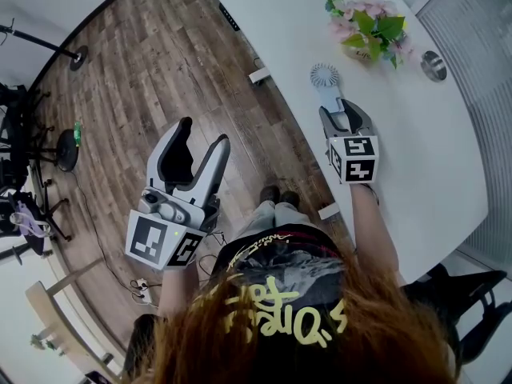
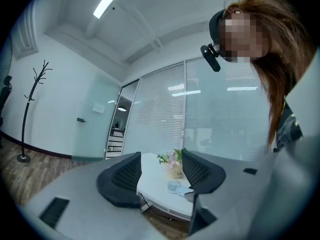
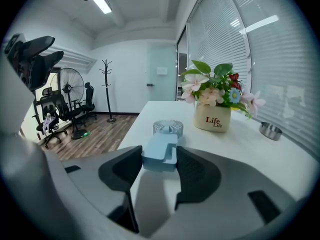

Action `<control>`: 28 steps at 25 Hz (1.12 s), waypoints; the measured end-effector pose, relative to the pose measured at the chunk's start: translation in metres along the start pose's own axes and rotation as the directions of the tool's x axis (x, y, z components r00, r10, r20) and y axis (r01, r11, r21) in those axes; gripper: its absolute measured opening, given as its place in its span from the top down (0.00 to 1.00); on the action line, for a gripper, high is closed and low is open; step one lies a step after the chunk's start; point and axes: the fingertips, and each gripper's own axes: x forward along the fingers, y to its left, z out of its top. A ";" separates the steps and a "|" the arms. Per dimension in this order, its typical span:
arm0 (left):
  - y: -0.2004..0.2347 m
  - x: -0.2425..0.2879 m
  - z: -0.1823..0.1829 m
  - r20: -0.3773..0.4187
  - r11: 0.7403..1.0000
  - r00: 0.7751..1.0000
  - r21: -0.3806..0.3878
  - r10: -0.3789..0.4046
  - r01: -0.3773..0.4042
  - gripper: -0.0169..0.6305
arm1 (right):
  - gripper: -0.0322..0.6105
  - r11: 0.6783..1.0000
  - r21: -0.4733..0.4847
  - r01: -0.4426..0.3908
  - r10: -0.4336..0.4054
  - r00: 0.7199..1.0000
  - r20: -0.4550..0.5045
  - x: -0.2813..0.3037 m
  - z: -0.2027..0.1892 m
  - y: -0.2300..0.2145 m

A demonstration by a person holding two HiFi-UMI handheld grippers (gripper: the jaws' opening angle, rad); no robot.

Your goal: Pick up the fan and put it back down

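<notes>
A small light-blue hand fan [image 1: 325, 78] is at the near edge of the white table [image 1: 272, 22], its round head pointing away from me. My right gripper [image 1: 342, 110] is shut on the fan's [image 3: 161, 148] handle, with both pads against its sides. Whether the fan rests on the table or hangs just above it I cannot tell. My left gripper [image 1: 203, 133] is held out over the wooden floor, level, open with nothing between its jaws. In the left gripper view the fan [image 2: 174, 186] shows far off between the left gripper's [image 2: 161, 165] jaws.
A pot of flowers [image 1: 368, 34] stands behind the fan, a small metal bowl [image 1: 433, 65] to its right near the window blinds. Office chairs [image 1: 20, 134] and stands crowd the far left floor. A coat rack [image 3: 106, 84] stands by the wall.
</notes>
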 end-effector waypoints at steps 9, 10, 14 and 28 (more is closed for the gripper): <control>0.000 -0.002 0.004 0.002 1.000 1.000 0.010 0.004 -0.004 0.60 | 0.61 1.000 -0.028 0.011 -0.014 0.995 -0.097 0.009 -0.009 0.002; -0.001 -0.002 0.005 0.003 1.000 1.000 0.011 0.003 -0.003 0.59 | 0.61 0.999 -0.035 0.014 -0.018 0.994 -0.107 0.009 -0.010 0.002; -0.001 -0.002 0.006 0.003 1.000 1.000 0.010 -0.003 0.003 0.60 | 0.61 0.998 -0.067 0.013 -0.022 0.990 -0.138 0.013 -0.013 0.005; -0.014 0.015 0.018 0.037 0.997 0.997 0.028 -0.068 0.067 0.60 | 0.61 0.993 -0.101 0.059 -0.051 0.996 0.075 -0.031 0.047 -0.006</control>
